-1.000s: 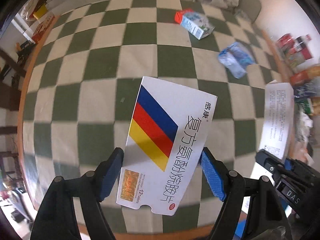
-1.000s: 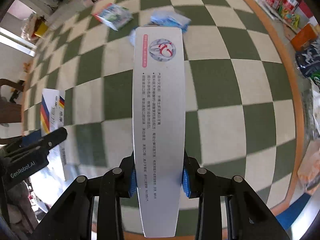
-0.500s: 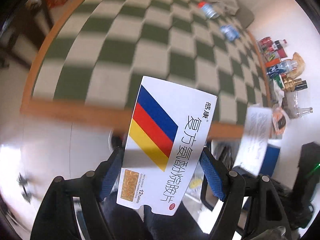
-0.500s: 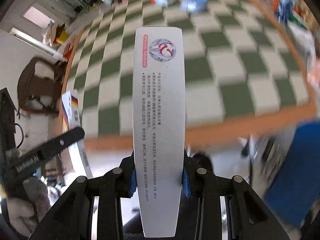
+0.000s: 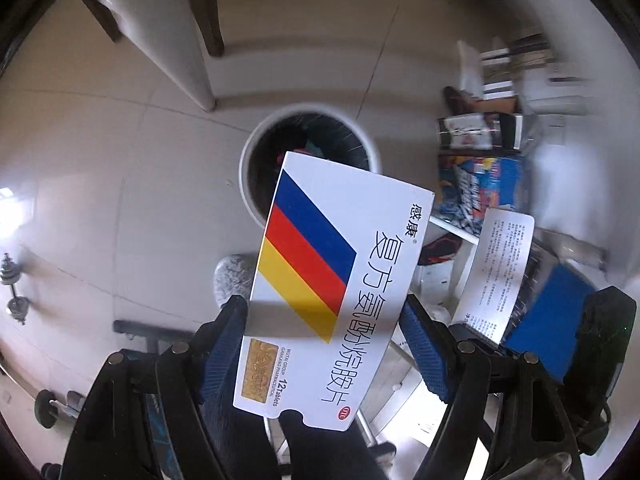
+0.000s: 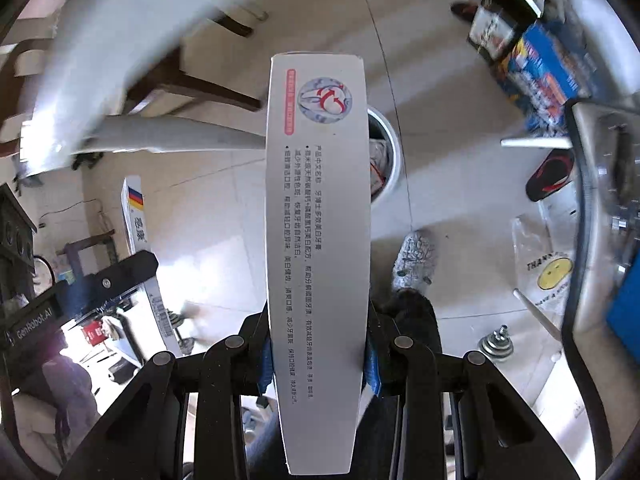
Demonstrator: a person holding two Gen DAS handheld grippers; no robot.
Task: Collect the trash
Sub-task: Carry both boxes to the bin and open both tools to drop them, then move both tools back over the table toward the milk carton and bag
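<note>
My left gripper (image 5: 324,340) is shut on a white medicine box (image 5: 332,280) with blue, red and yellow stripes. Its far end hangs over a round white trash bin (image 5: 248,156) on the floor, with rubbish inside. My right gripper (image 6: 318,354) is shut on a long white toothpaste box (image 6: 318,240), held above the floor; the same bin (image 6: 394,152) shows just right of that box. The toothpaste box also shows in the left wrist view (image 5: 500,272), and the medicine box in the right wrist view (image 6: 138,216).
A table leg (image 5: 176,40) and chair legs (image 5: 204,12) stand beyond the bin. Stacked boxes and packages (image 5: 480,160) sit at the right, with a wire rack (image 6: 604,208). Dumbbell weights (image 5: 12,284) lie on the tiled floor. The person's slippered foot (image 6: 414,260) is below.
Both grippers have swung off the checkered table and down towards the floor, still holding their boxes. The trash bin has come into view beneath them.
</note>
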